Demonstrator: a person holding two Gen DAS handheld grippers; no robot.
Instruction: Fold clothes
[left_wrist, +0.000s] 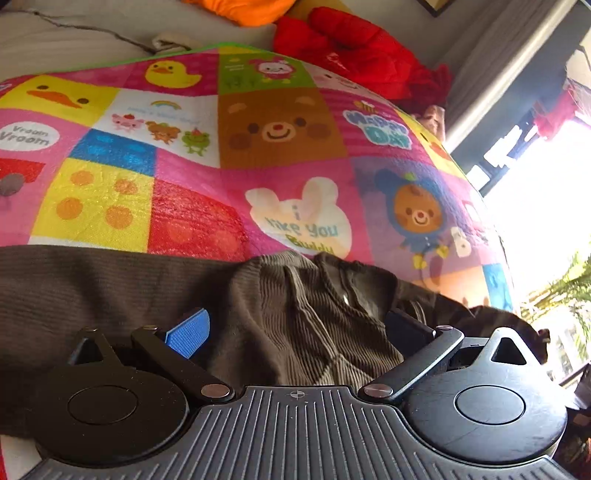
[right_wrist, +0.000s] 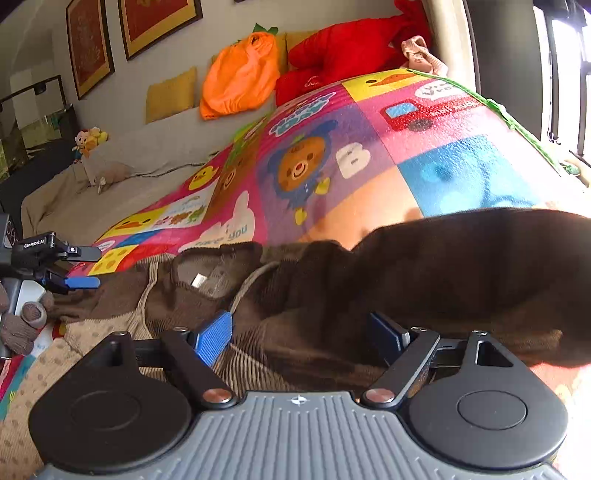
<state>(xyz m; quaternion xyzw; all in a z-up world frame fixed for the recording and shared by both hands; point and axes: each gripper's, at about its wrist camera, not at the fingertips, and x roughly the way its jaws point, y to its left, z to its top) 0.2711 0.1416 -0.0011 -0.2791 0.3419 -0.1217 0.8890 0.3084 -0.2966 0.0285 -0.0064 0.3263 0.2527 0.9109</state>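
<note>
A brown ribbed sweater (left_wrist: 288, 314) lies crumpled along the near edge of a colourful play mat (left_wrist: 258, 147). My left gripper (left_wrist: 295, 326) hovers just over it, jaws wide apart, with the cloth beneath and between the blue pads but not pinched. In the right wrist view the same sweater (right_wrist: 332, 288) shows its neckline and label (right_wrist: 201, 278), and a dark sleeve (right_wrist: 480, 266) stretches to the right. My right gripper (right_wrist: 301, 334) stands open above the sweater's body. The left gripper (right_wrist: 86, 267) appears at the far left, open, at the sweater's left end.
A beige dotted cloth (right_wrist: 55, 354) lies under the sweater at lower left. An orange cushion (right_wrist: 240, 74) and a red plush (right_wrist: 351, 48) sit at the far end of the mat (right_wrist: 424, 155). A soft toy (right_wrist: 22, 325) is at the left edge. A bright window lies right.
</note>
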